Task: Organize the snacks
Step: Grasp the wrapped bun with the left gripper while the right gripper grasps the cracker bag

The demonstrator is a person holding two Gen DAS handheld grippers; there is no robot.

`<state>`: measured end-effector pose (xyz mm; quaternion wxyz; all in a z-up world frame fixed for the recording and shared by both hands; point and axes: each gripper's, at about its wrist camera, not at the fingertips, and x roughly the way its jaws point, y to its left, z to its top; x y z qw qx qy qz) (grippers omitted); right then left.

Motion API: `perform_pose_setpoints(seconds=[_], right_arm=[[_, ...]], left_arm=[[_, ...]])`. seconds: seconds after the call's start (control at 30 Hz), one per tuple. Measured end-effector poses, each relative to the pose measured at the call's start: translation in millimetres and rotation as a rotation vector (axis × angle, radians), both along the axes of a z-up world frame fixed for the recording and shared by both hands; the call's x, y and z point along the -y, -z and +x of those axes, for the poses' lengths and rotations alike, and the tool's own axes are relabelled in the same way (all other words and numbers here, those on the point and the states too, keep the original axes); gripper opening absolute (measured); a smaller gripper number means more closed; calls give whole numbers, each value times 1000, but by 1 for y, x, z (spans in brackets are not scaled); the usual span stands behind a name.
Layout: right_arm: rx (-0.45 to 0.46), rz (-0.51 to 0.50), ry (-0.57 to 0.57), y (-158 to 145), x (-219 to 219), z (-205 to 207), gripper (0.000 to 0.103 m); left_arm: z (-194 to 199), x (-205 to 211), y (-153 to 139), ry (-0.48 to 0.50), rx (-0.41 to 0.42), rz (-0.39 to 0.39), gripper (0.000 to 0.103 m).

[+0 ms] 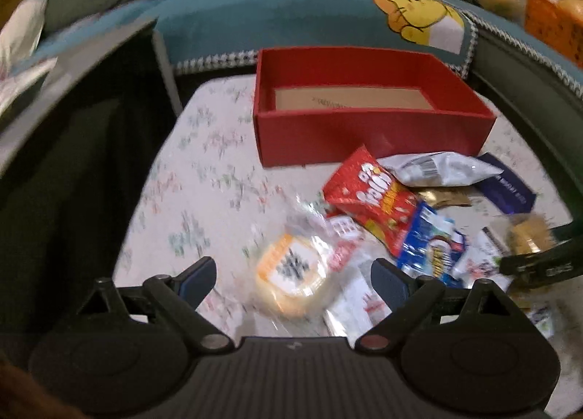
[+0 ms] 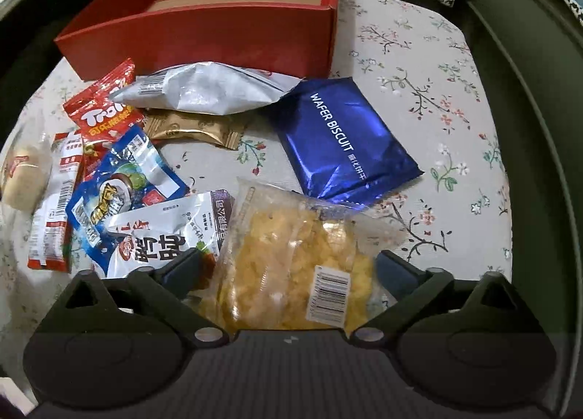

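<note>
Near the front edge of the flowered cushion (image 2: 419,65), a clear bag of yellow crisps (image 2: 295,266) is straddled by the right gripper (image 2: 291,273), jaws wide, not clamped yet. Its long axis runs away toward the empty red box (image 2: 204,36). The left gripper (image 1: 291,277) is held released over a round bun (image 1: 291,273), so right's nearer.

The box (image 2: 204,32) at upper left of the right wrist view is red outside and in, with a tan cardboard floor. The tablecloth (image 2: 419,120) is cream with small floral sprigs. The wafer biscuit pack (image 2: 346,142) is shiny dark blue with white lettering. The clear bag (image 2: 291,258) shows yellow pieces and a white barcode label. The pouch (image 2: 204,87) is silver.
</note>
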<state>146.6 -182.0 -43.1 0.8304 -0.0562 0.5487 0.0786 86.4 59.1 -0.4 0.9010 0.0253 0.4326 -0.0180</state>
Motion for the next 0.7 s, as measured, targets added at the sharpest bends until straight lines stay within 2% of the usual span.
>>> perform_pose_setpoints(seconds=[0.07,0.17,0.3,0.37,0.47,0.6,0.63,0.7], right_arm=[[11,7,-3,-3,2,0,90],[13,16,-9,-3,3,1,88],[16,24,-23,-3,3,-2,87],[11,41,-17,-4,7,-1,87],[2,61,-8,-4,10,2,88],[-12,97,19,-2,15,6,92],[-12,105,21,-1,15,6,93],[-15,107,6,1,14,5,97]], left_arm=[[10,5,4,71,6,52,103],[28,11,18,154,-51,52,103],[45,16,37,248,-121,110,103],[49,14,42,279,-152,89,103],[54,7,44,266,-187,42,103],[58,-8,56,130,-271,-68,103],[54,-10,58,116,-261,-84,103],[48,-4,57,124,-230,-51,103]])
